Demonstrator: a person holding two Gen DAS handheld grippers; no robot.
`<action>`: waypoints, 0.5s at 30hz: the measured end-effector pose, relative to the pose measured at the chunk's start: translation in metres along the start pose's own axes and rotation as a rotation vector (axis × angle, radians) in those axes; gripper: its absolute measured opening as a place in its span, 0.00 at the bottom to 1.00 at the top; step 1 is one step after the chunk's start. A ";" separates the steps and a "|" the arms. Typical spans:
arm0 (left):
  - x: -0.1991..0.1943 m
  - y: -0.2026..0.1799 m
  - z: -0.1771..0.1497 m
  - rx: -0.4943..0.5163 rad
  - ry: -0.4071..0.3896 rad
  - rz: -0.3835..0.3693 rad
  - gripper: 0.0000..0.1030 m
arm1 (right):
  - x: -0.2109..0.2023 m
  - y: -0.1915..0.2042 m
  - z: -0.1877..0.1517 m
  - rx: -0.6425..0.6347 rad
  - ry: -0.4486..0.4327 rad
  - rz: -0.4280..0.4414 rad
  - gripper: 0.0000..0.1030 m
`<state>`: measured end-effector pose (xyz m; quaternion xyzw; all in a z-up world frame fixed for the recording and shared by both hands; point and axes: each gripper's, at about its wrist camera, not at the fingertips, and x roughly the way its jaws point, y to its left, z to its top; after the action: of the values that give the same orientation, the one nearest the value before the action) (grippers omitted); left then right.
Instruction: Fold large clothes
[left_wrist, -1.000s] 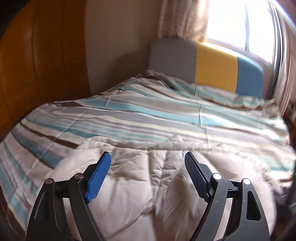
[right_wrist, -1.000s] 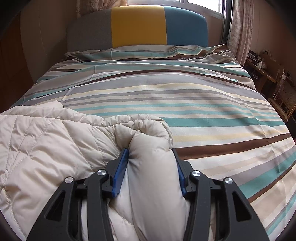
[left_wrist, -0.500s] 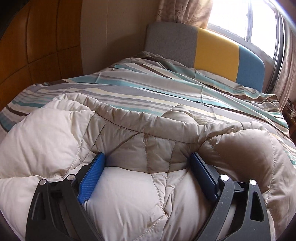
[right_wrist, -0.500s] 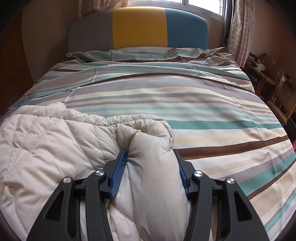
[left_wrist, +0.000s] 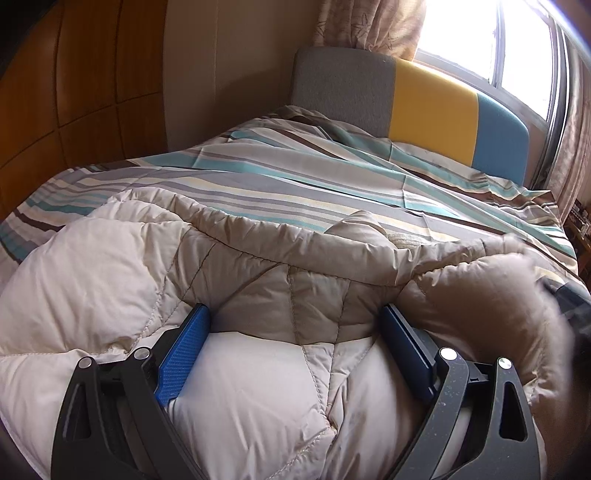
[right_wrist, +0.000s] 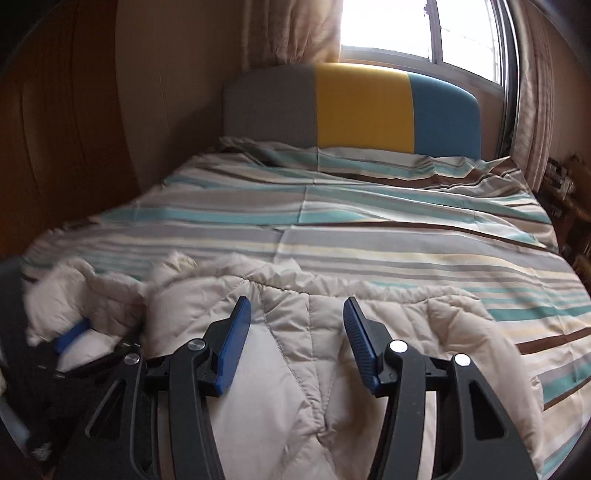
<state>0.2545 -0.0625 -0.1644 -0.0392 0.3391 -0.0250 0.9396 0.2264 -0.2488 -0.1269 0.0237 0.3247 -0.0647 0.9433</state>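
Observation:
A cream quilted down jacket (left_wrist: 258, 280) lies bunched at the near end of a striped bed. My left gripper (left_wrist: 295, 321) is wide open, its blue pads (left_wrist: 184, 347) pressed down on either side of a puffy fold of the jacket. My right gripper (right_wrist: 297, 314) is open above the jacket (right_wrist: 295, 354) and holds nothing. The left gripper also shows at the left edge of the right wrist view (right_wrist: 70, 336), against the jacket. A blurred dark shape at the right edge of the left wrist view is hard to identify.
The striped duvet (right_wrist: 369, 229) covers the bed up to a grey, yellow and blue headboard (right_wrist: 362, 107). A wooden wardrobe (left_wrist: 55, 92) stands on the left. A window and curtains are behind the headboard, and a cluttered side table (right_wrist: 565, 192) is on the right.
My right gripper has let go of the rolled jacket fold, opened and pulled up and back. My left gripper came down from above the jacket and now presses into it.

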 end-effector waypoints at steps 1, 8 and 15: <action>-0.001 0.001 0.000 -0.003 -0.002 -0.002 0.90 | 0.008 0.000 -0.006 0.005 0.006 -0.007 0.50; 0.000 -0.002 0.001 0.010 -0.004 0.017 0.90 | 0.036 -0.011 -0.020 0.064 0.036 0.024 0.51; -0.024 -0.011 0.010 -0.048 0.046 0.083 0.93 | 0.040 -0.014 -0.021 0.068 0.040 0.023 0.51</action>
<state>0.2420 -0.0711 -0.1410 -0.0472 0.3626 0.0211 0.9305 0.2430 -0.2652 -0.1676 0.0610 0.3410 -0.0643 0.9359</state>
